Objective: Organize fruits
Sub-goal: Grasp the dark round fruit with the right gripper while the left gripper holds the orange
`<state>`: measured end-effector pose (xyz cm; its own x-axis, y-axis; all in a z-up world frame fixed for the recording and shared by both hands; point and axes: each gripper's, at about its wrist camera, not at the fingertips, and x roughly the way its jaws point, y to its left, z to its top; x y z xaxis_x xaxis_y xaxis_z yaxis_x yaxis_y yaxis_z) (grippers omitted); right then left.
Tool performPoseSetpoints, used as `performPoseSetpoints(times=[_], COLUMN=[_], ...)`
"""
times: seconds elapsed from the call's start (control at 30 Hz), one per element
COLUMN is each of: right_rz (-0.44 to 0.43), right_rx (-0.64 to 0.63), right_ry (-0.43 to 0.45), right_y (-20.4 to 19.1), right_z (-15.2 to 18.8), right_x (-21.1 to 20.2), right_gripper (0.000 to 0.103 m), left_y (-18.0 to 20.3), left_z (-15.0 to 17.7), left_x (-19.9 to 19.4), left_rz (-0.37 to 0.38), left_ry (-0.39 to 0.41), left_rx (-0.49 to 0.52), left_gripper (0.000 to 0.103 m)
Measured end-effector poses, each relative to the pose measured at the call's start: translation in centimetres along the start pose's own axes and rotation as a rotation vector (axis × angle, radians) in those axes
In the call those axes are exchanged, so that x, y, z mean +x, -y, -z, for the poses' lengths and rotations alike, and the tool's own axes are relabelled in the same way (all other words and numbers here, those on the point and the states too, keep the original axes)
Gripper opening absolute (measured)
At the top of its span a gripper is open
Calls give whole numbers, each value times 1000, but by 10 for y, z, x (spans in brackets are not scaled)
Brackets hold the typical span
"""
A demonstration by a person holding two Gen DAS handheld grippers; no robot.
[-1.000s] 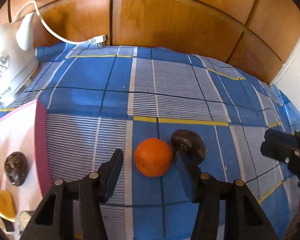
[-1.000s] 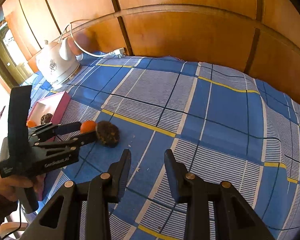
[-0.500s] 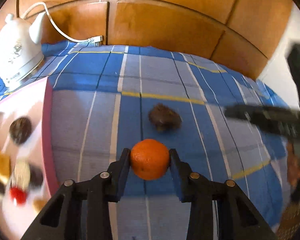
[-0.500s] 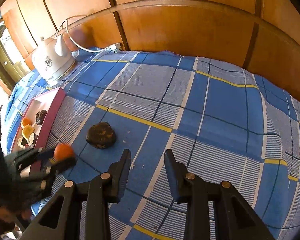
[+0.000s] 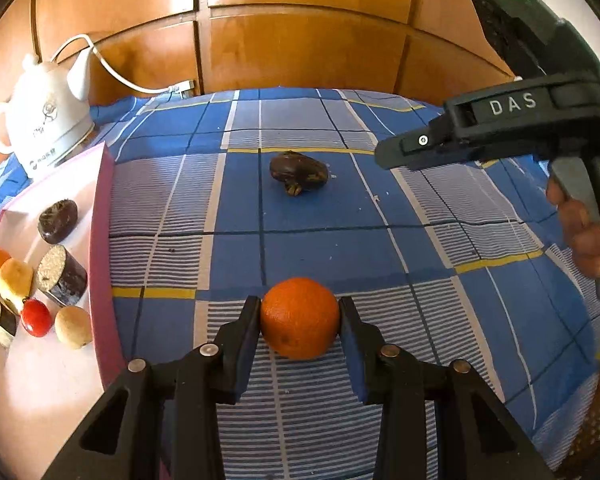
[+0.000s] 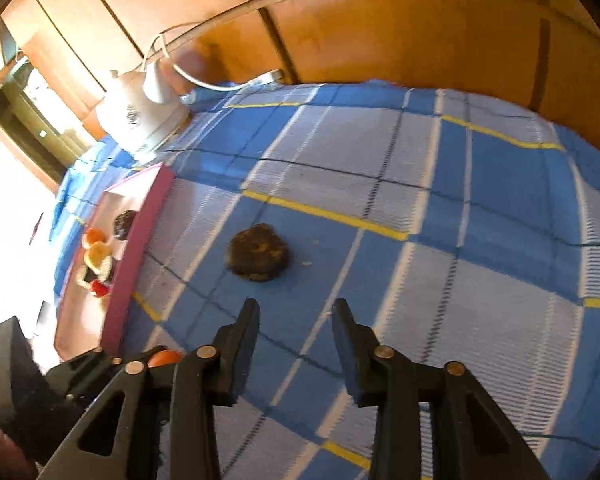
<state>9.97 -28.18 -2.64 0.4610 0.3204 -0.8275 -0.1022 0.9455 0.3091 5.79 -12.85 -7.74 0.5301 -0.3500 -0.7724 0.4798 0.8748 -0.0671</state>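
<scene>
Orange clamped in your left gripper (image 5: 300,320); pink tray (image 5: 100,240) lies to its left.

Your left jaws grip the orange (image 5: 299,318) by its sides, above the blue checked cloth (image 5: 420,240). The tray with the other fruits sits just beside it on the left, so that is likely your drop. Your right gripper (image 6: 296,312) is opening with nothing between its jaws; the dark fruit (image 6: 258,252) lies on the cloth ahead of them, slightly left, squat with no clear long axis. Your right hand is nearer it.
</scene>
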Motion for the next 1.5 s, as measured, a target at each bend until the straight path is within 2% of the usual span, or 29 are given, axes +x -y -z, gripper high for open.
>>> performPoseSetpoints(times=[0.13,0.47,0.6,0.7,0.77,0.8,0.83,1.03,1.2,1.37,1.43,1.5], right_rz=[-30,-76,-65,-13,7,22,39,65,92,136,132,163], right_rx=[-5,137,152,132,124,101,83,23,-52,-67,-58,-91], right_ry=[-10,-7,-33,-59,-113,-114,-113,-129,-144,-140,-129,-116], right_y=[-10,-6,-12,-18,-18,-20,-21,-17,-9,7,10,7], right_z=[1,-27,-41,-47,-48,-47,-47,-34,-12,9,10,7], right_x=[7,33,53,66,77,78,77,63,34,21,20,19], right_gripper=[52,60,60,64,62,59,51,51,52,52,51,51], left_y=[-1,-3,-2,-2,-2,-2,-2,-2,-2,3,4,5], left_z=[0,5,6,6,6,6,7,8,9,10,10,10], left_x=[2,8,8,8,8,8,9,9,9,8,7,7], left_rz=[8,23,25,31,30,30,30,33,28,9,7,5], left_ry=[5,-11,-7,-6,-5,-5,-3,-1,1,0,-1,-2], left_rx=[-4,-35,-34,-40,-40,-37,-36,-38,-38,-24,-21,-18], left_gripper=[39,39,39,39,39,39,39,39,41,41,41,40])
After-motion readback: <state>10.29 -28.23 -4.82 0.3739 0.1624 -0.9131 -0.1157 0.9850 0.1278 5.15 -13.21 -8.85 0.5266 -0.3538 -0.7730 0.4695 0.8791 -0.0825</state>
